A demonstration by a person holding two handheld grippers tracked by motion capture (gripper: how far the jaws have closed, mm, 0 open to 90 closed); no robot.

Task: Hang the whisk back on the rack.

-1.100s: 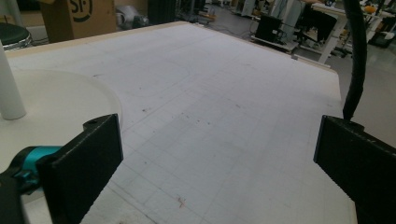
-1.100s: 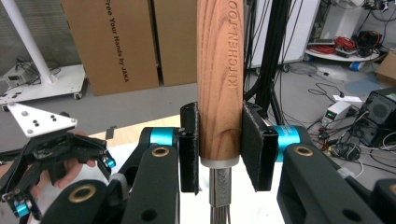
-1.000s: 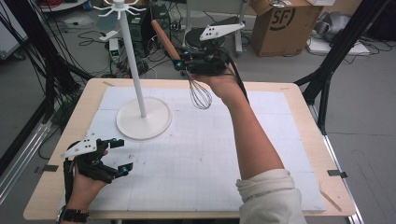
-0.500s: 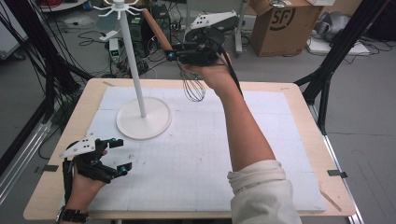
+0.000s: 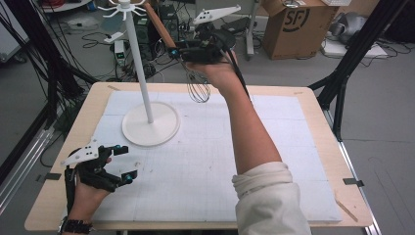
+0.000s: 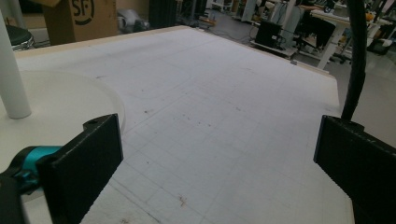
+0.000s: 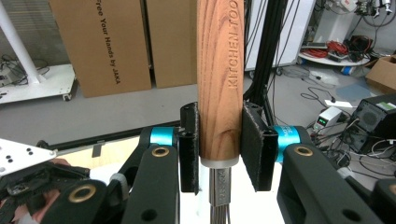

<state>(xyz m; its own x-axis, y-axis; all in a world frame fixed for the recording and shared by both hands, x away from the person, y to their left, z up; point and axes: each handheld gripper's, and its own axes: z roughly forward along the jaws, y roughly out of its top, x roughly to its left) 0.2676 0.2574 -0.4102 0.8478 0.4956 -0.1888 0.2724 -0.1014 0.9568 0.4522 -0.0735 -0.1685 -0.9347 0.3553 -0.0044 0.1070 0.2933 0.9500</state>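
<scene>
Up high, R tongs (image 7: 219, 151) clamped on whisk (image 5: 197, 87) handle; L tongs (image 5: 123, 162) agape nr table (image 5: 313, 127) front-left edge.

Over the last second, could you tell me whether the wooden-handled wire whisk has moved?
Yes. The wooden-handled wire whisk rose and shifted left, toward the white stand's pole, clamped in the right gripper.

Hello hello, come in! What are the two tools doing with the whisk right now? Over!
Right tool shut on whisk, held up beside white stand. Left tool open, low over the mat. Nothing blocking.
</scene>
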